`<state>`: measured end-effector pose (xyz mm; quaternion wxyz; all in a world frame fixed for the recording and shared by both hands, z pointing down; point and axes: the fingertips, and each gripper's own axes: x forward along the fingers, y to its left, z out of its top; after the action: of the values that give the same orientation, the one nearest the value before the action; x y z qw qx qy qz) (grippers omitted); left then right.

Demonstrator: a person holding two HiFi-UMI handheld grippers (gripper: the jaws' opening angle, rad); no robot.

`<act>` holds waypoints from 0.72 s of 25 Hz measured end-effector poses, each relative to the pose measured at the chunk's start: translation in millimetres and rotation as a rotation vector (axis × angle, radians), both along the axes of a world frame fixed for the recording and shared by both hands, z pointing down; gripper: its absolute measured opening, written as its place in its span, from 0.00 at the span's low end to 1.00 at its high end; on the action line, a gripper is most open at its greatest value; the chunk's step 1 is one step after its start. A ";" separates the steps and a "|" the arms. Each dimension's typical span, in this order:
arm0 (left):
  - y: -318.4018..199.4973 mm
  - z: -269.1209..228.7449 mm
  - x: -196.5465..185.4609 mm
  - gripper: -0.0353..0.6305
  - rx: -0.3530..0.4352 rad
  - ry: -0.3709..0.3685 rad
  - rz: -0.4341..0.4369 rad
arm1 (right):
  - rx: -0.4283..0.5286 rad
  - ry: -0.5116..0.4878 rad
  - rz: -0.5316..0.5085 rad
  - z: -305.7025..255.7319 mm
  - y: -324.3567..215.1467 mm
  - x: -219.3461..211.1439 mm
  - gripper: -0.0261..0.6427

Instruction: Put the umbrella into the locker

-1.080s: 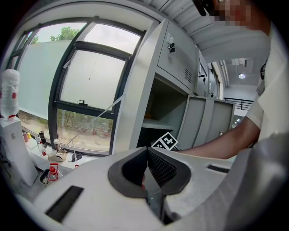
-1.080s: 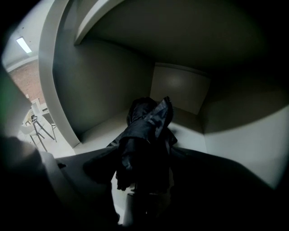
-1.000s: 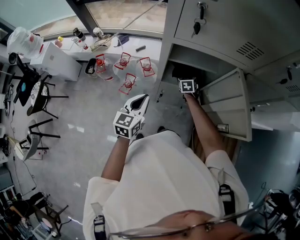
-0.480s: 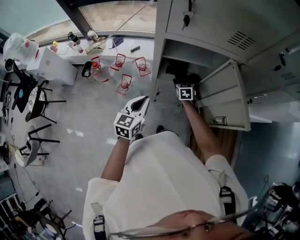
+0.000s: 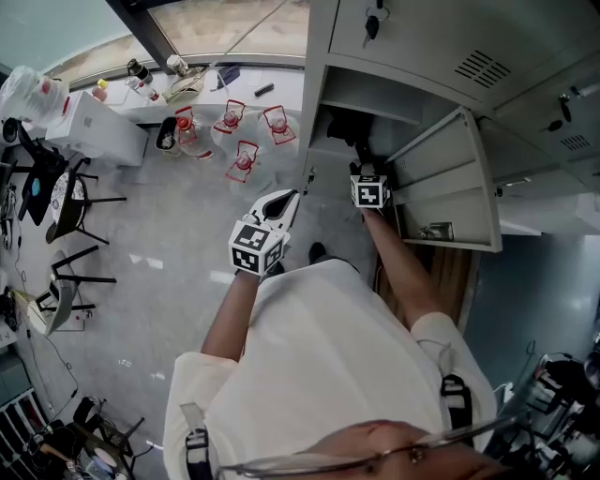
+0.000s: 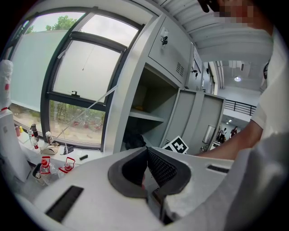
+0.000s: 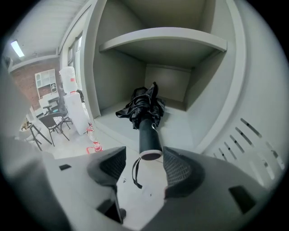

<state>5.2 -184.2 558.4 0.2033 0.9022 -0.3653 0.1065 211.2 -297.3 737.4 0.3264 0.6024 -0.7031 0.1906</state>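
Well, the room has a pale shiny floor (image 5: 159, 253) and a big window (image 5: 216, 23). Some clear bottles with red handles (image 5: 244, 159) stand on the floor near the window, and black chairs (image 5: 80, 202) stand off to one side. Grey metal lockers (image 5: 450, 42) fill the other side. One locker door (image 5: 450, 187) hangs wide open.

Inside that open locker (image 7: 113, 81), under a shelf (image 7: 162, 38), lies the black umbrella (image 7: 145, 110). It is folded up and rests on the locker's bottom. Its round handle (image 7: 149, 137) points out at the right gripper (image 7: 144, 155), and a thin black strap (image 7: 134, 173) hangs from the handle's end.

The end of the handle sits between the right gripper's jaws. They are partly apart and closing. One pad is just beside the handle, and a gap shows on the other side, so they do not squeeze it.

The left gripper (image 6: 146, 151) is out in the room, well apart from the umbrella. Its jaws are pressed together with nothing between them.
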 end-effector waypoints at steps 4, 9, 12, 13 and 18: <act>-0.1 1.3 -2.6 0.06 -0.004 -0.001 -0.005 | 0.008 0.001 0.046 -0.7 6.2 6.5 0.33; -0.5 2.0 -5.3 0.06 -0.005 -0.005 -0.014 | 0.031 -0.004 0.056 0.4 4.9 11.0 0.27; -1.6 0.8 -5.8 0.06 -0.003 -0.008 -0.019 | 0.042 -0.023 0.051 -0.7 0.2 6.8 0.26; -2.2 0.7 -6.1 0.06 -0.003 -0.009 -0.022 | 0.047 -0.028 0.051 -0.9 -2.7 5.4 0.26; -6.9 1.1 -10.9 0.06 -0.002 -0.012 -0.045 | 0.047 -0.029 0.033 -2.2 -22.9 -3.4 0.26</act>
<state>-5.7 -191.1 559.5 0.2044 0.8928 -0.3867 0.1079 207.8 -320.2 735.2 0.2988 0.6185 -0.7019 0.1883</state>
